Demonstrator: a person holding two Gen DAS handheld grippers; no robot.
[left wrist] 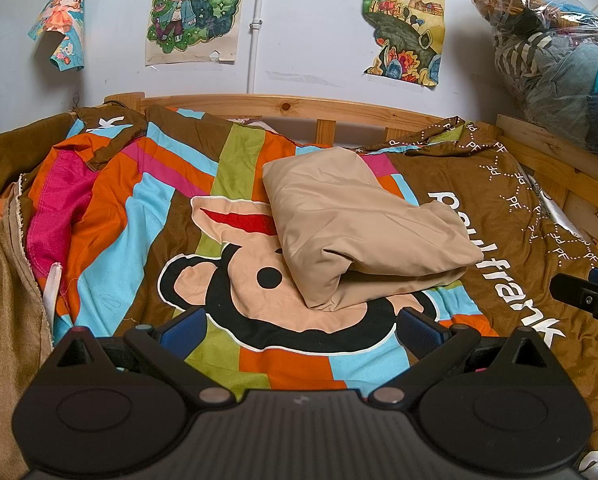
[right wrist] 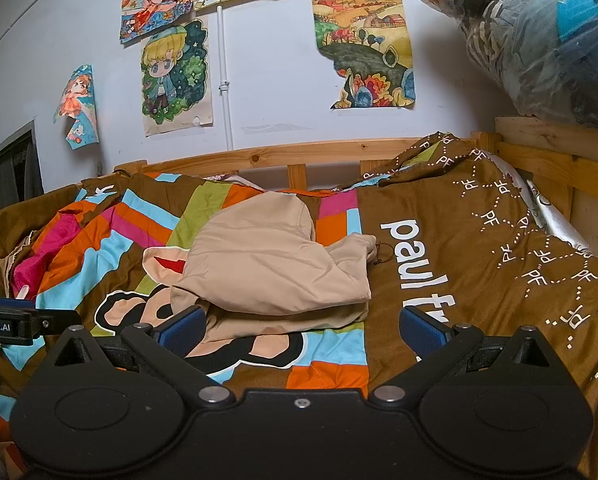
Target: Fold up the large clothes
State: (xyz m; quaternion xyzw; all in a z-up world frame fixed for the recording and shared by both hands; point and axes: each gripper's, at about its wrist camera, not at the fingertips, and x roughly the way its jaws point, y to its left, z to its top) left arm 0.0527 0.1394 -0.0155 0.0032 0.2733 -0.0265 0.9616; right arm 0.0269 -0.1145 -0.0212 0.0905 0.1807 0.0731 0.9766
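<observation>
A beige garment (left wrist: pixel 359 228) lies folded into a thick bundle on the colourful monkey-print bedspread (left wrist: pixel 139 220). In the left wrist view my left gripper (left wrist: pixel 301 326) stands open just short of the bundle's near edge, nothing between its blue pads (left wrist: pixel 185 326). In the right wrist view the same garment (right wrist: pixel 275 268) lies ahead and slightly left. My right gripper (right wrist: pixel 299 326) is open too, its left pad close to the bundle's near corner and apart from it. Each gripper shows at the edge of the other's view: the right one (left wrist: pixel 591 296), the left one (right wrist: pixel 15 320).
A wooden bed rail (left wrist: pixel 299 106) runs along the far side below a wall with drawings. A clear plastic bag of clothes (left wrist: pixel 555 52) sits on the frame at the right. Brown fabric (left wrist: pixel 3 280) is piled at the left edge.
</observation>
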